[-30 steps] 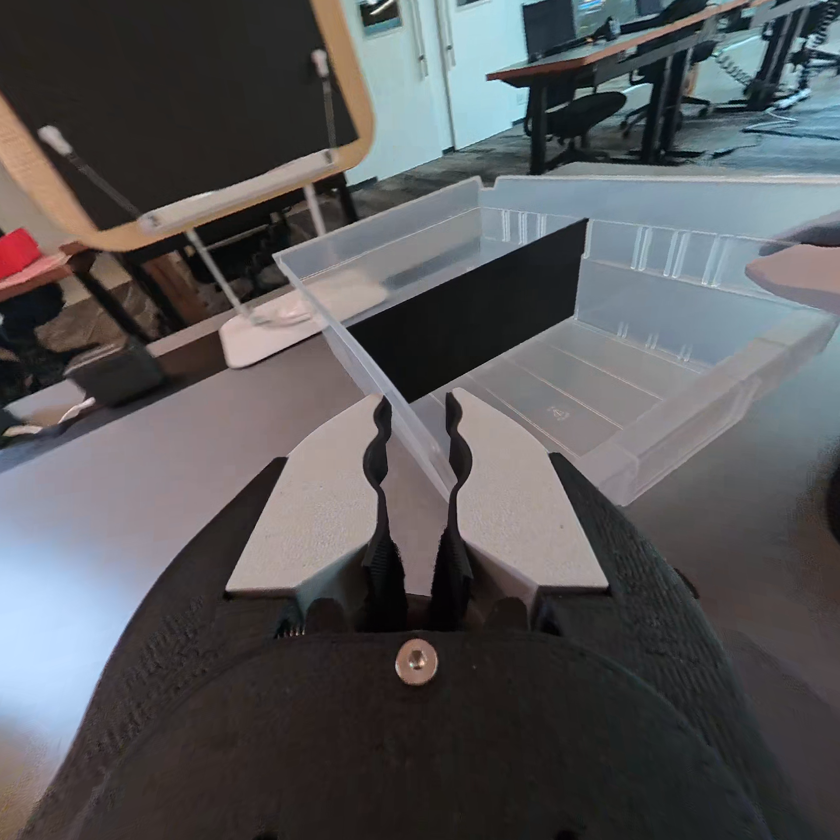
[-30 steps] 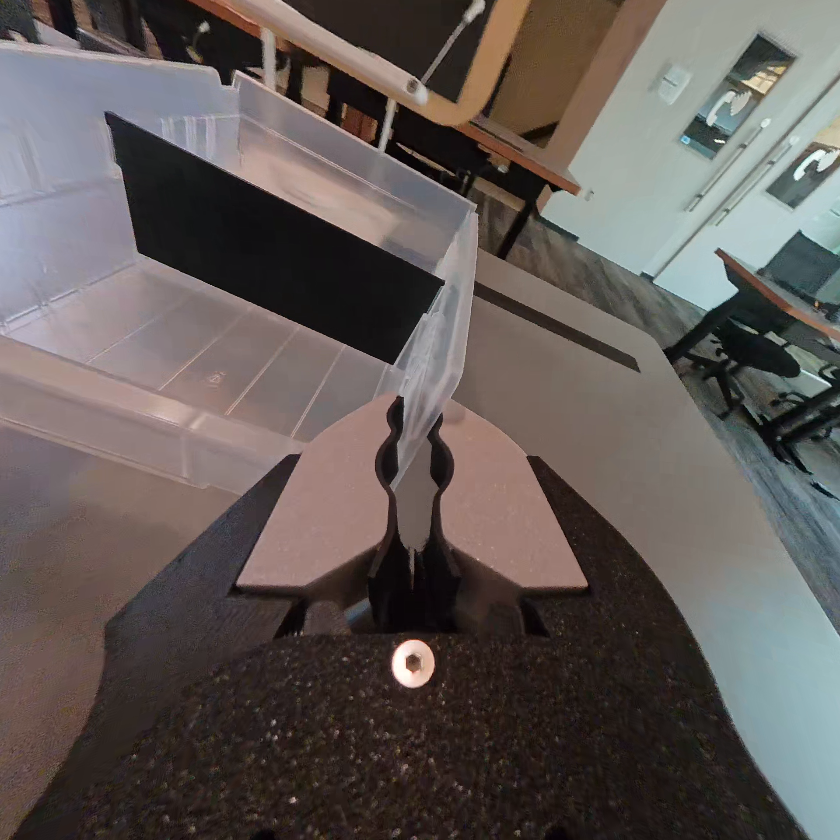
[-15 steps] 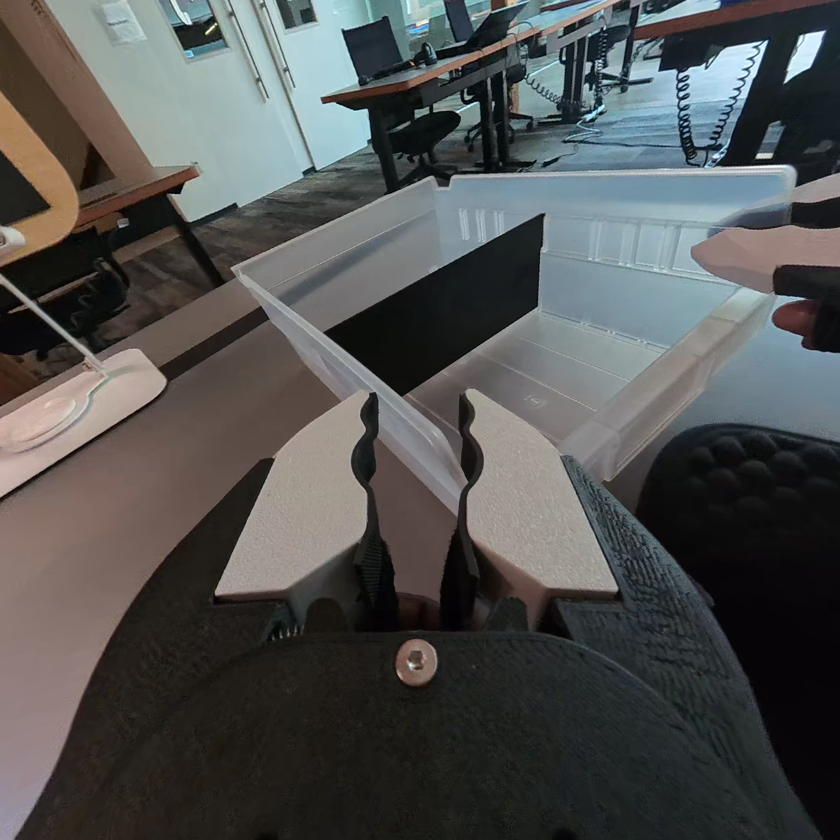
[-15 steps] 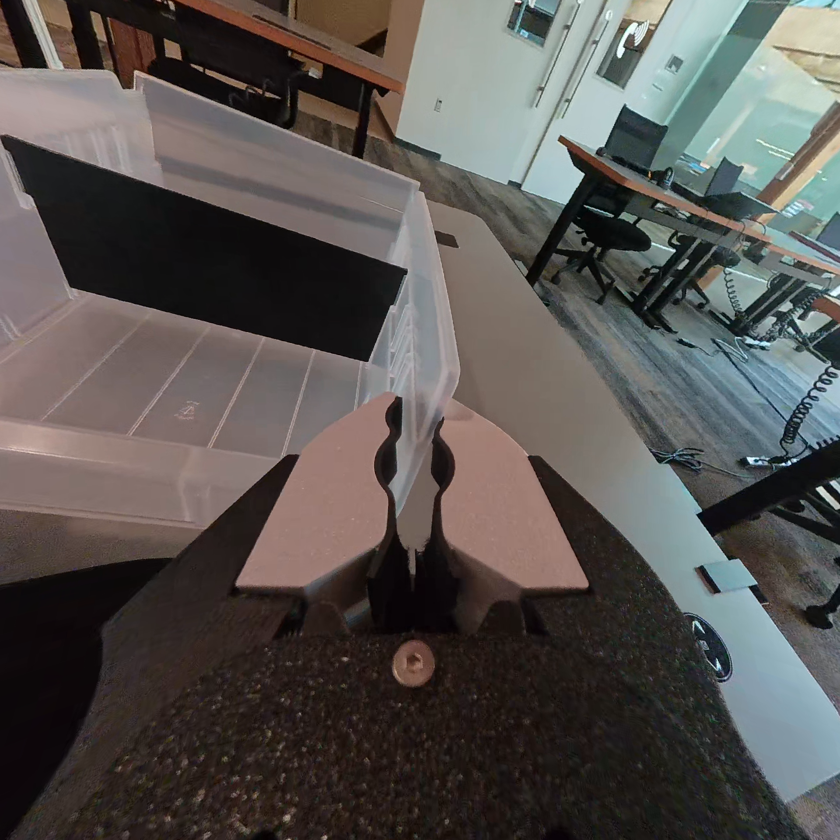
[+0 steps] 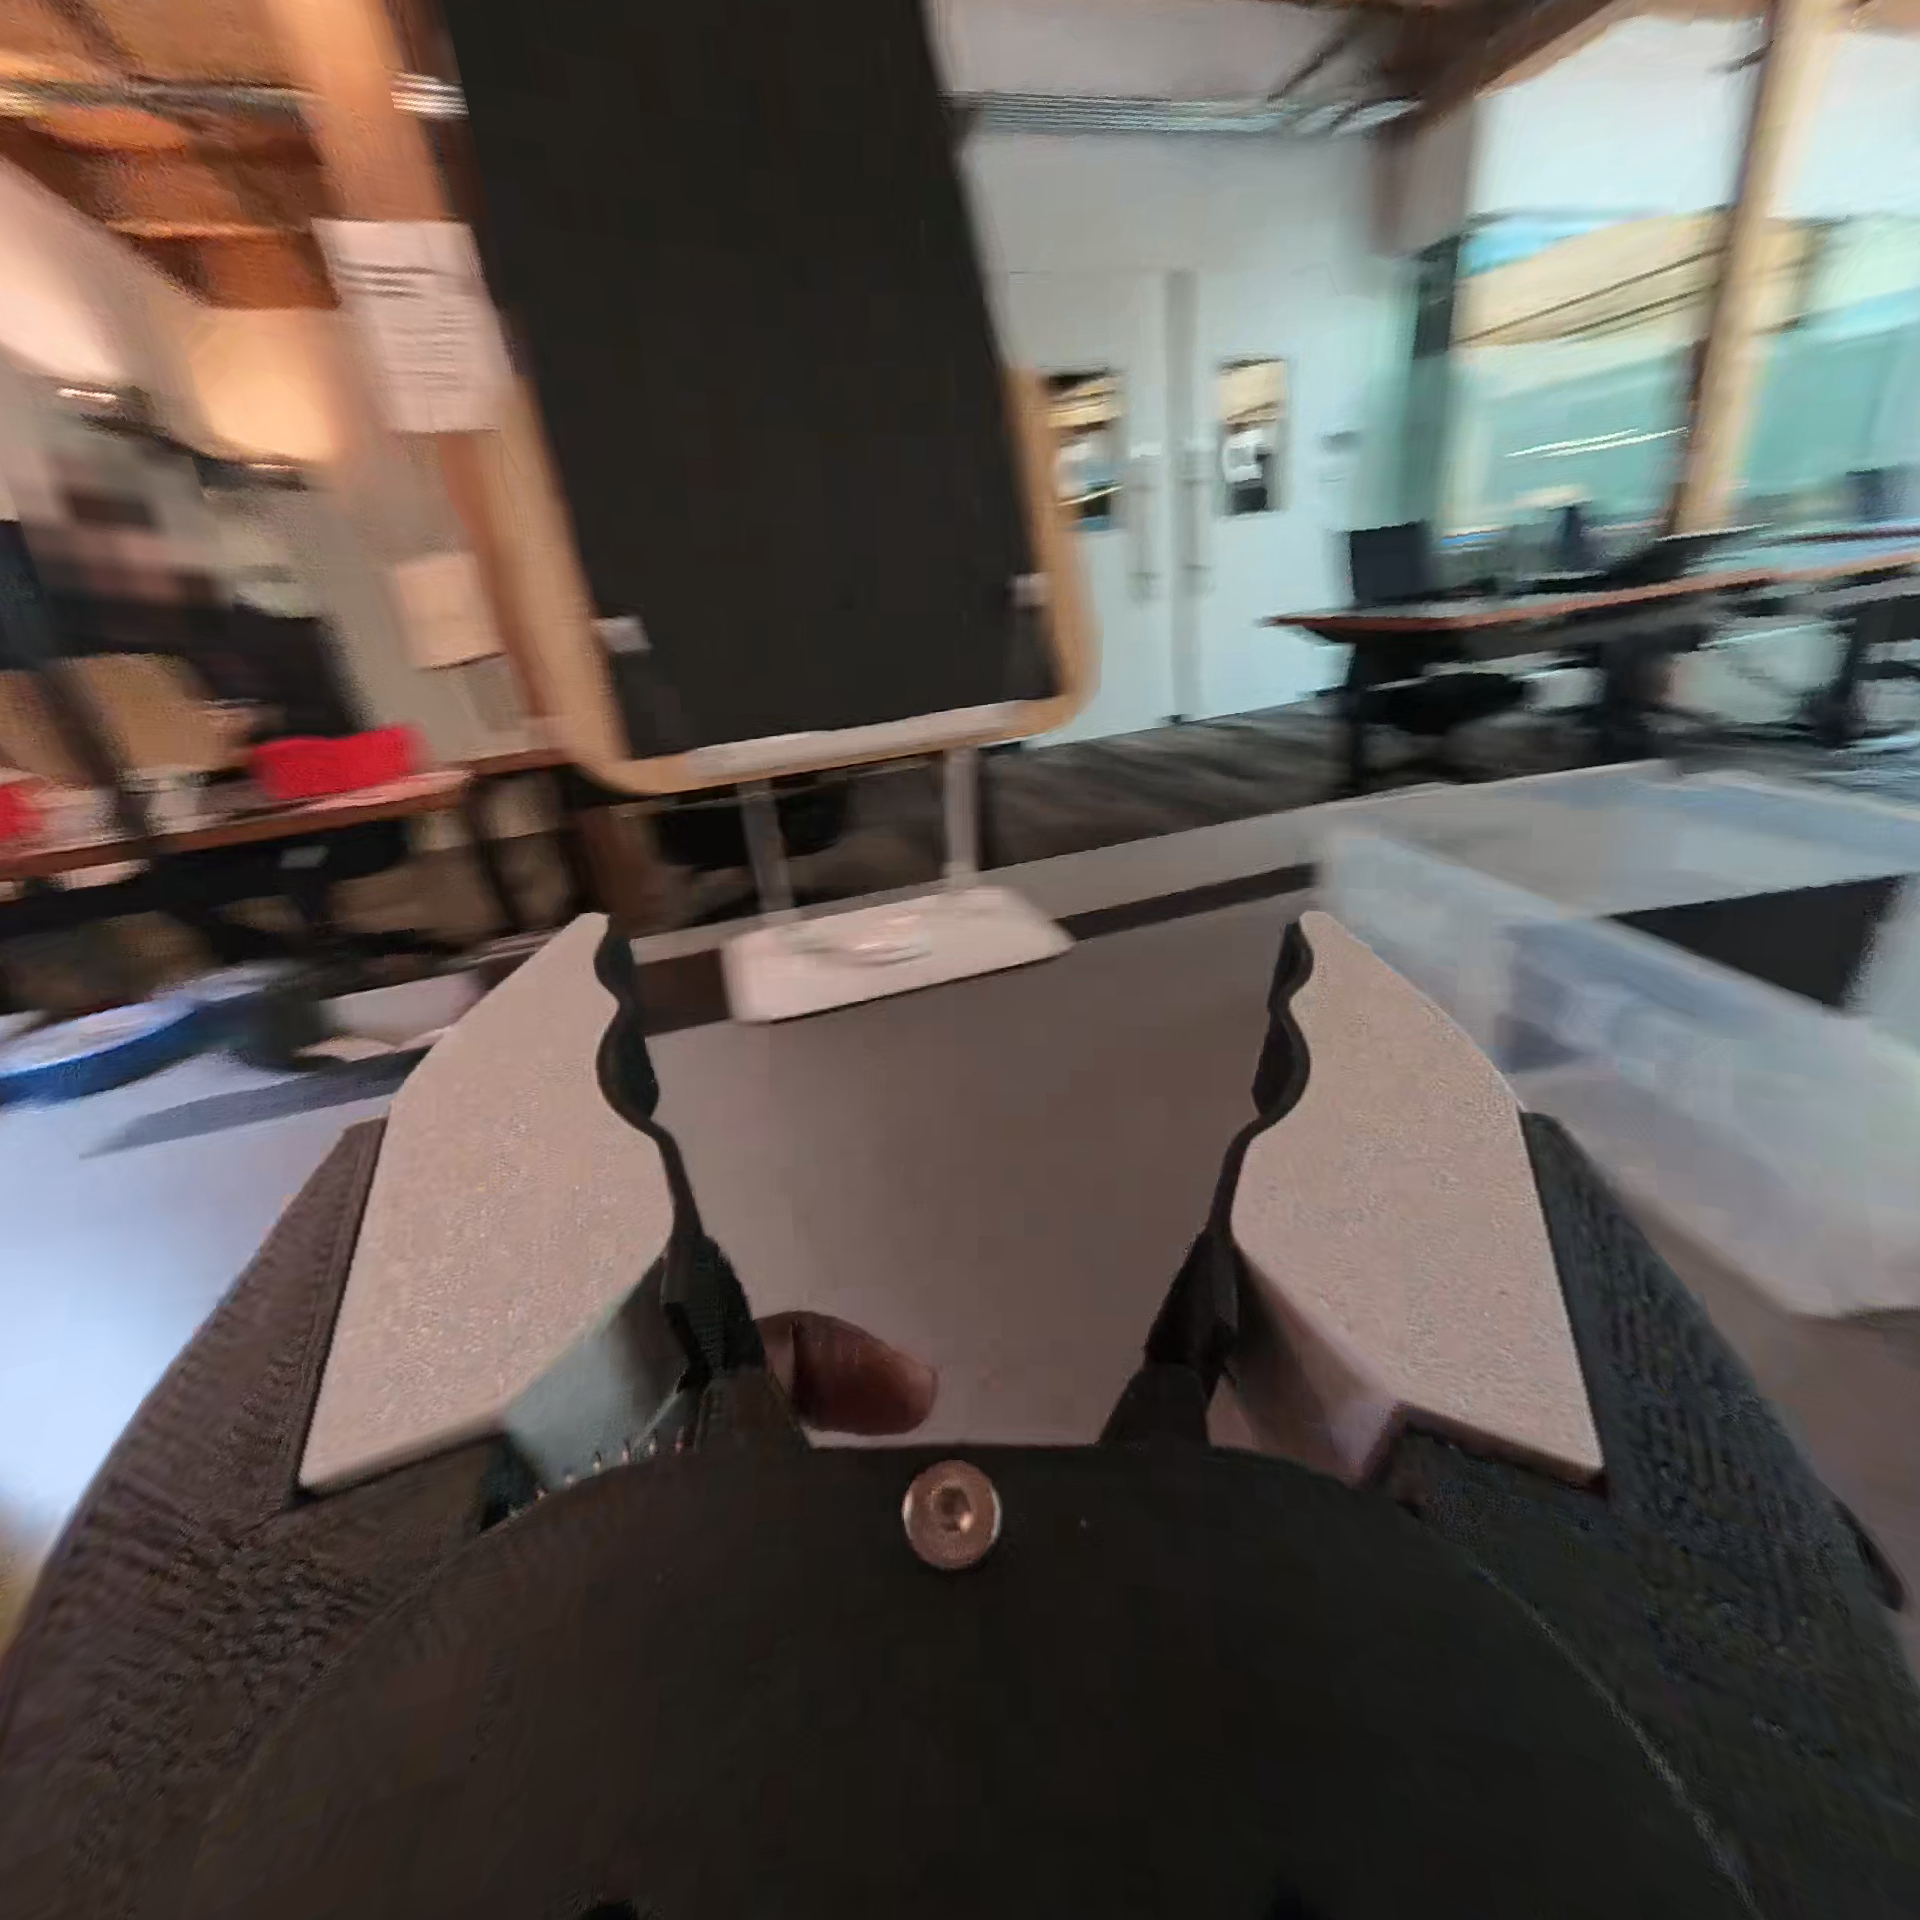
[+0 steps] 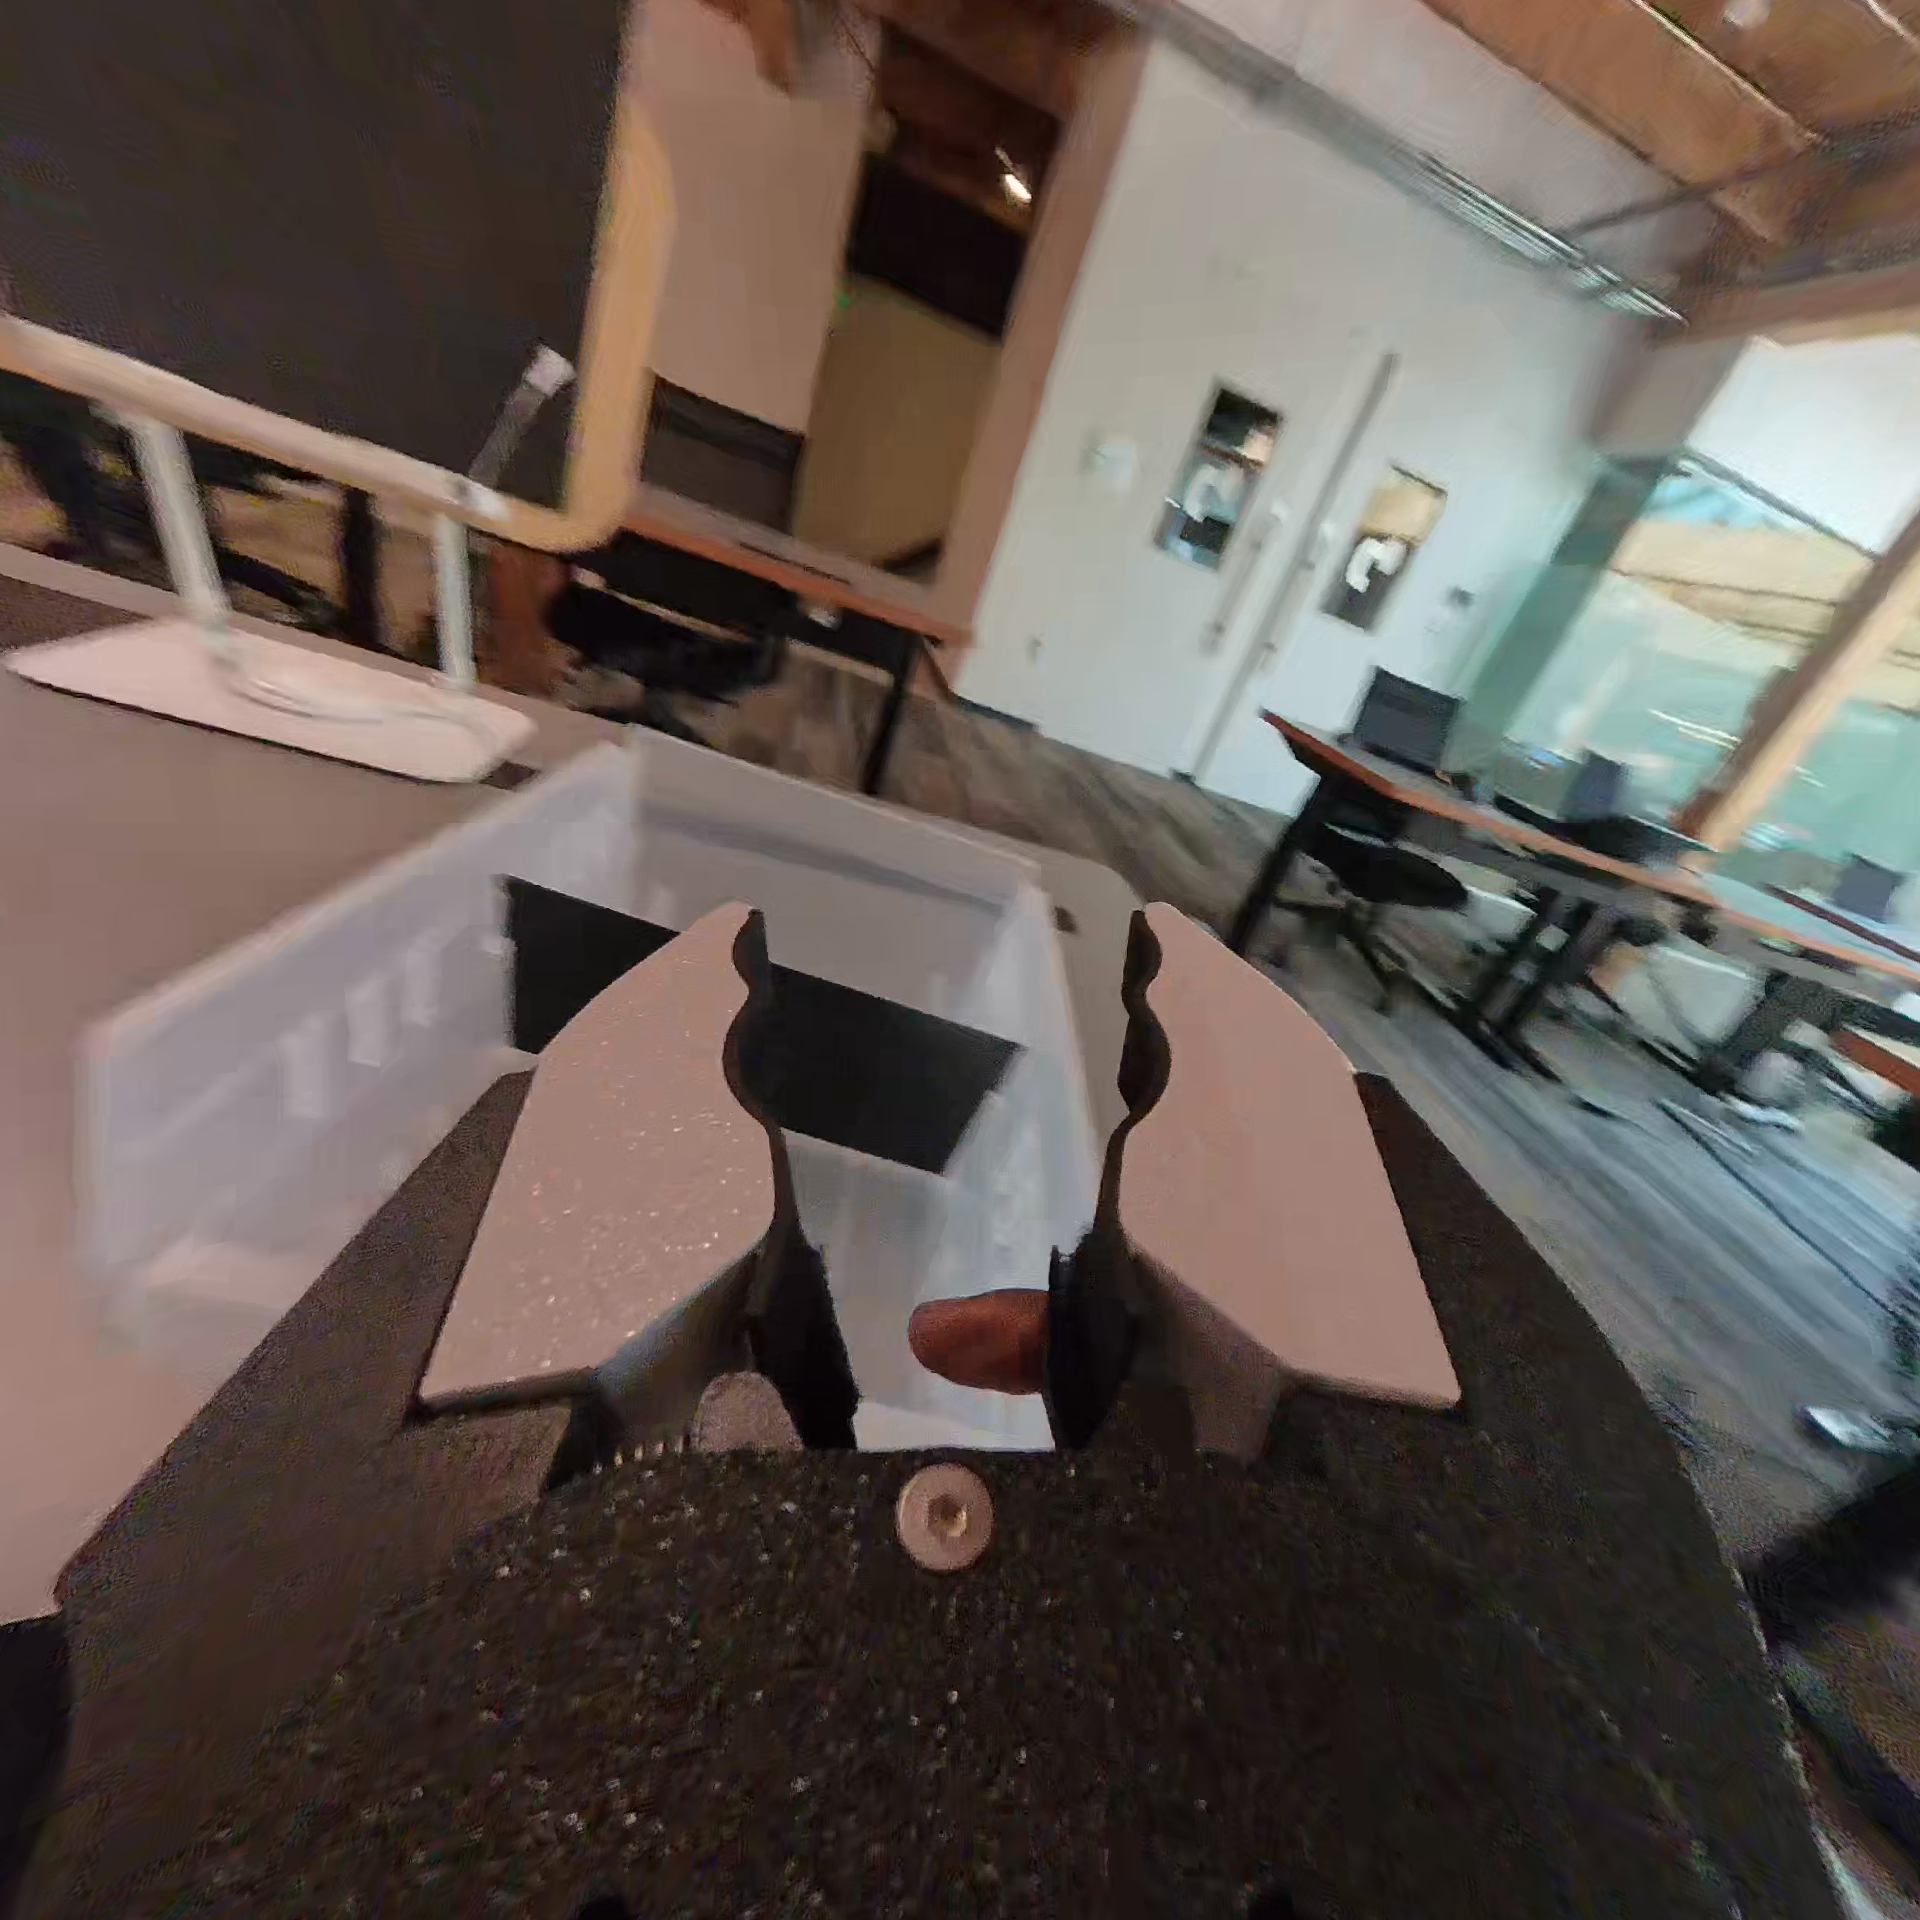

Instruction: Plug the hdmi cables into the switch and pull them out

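Two tools, both spread wide, holding nothing.
Left tool [image 5: 951, 971] above bare desk [image 5: 935, 1164]; right tool [image 6: 940, 961] above one clear bin [image 6: 312, 1049] with one black divider [image 6: 862, 1070]. No cables or switch visible.

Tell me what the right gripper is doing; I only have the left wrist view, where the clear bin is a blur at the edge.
Observer: The right gripper is open, with nothing between its fingers.
Operator: Where is it relative to the bin?
Observer: The clear bin sits on the table right ahead of it, and shows through the gap between the fingers.
Operator: Is anything in the bin?
Observer: A black divider stands across it. I see nothing else in the part that shows.
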`<state>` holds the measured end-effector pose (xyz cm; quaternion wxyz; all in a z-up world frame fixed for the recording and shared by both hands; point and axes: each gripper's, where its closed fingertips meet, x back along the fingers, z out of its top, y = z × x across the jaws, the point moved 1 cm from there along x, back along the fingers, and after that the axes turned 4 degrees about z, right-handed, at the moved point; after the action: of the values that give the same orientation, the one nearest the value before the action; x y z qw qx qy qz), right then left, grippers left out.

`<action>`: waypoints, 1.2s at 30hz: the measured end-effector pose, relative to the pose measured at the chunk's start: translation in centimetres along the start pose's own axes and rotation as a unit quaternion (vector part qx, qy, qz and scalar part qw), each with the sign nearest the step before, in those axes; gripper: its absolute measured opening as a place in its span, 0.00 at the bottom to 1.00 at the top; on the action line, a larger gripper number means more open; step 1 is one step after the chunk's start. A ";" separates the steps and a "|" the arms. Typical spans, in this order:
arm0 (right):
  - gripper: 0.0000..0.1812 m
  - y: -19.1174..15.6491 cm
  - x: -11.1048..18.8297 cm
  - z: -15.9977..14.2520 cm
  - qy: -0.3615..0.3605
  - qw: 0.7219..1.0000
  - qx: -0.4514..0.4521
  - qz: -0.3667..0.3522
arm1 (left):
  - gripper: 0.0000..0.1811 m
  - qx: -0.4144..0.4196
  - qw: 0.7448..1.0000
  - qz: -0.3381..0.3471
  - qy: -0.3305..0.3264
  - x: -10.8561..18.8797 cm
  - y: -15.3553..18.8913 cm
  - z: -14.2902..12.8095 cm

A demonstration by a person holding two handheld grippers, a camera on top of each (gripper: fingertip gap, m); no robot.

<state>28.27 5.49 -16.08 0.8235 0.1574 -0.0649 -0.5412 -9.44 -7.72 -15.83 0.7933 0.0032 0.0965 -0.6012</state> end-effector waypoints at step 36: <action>0.24 -11.3 -3.3 -4.3 -0.138 0.987 0.066 0.051 | 0.18 -0.078 0.986 0.010 -0.150 3.3 -6.0 -7.6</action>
<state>18.27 5.20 -23.64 0.8208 0.1321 -0.2212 -0.5098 -15.45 -11.62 -23.19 0.8025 -0.1479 0.0230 -0.5775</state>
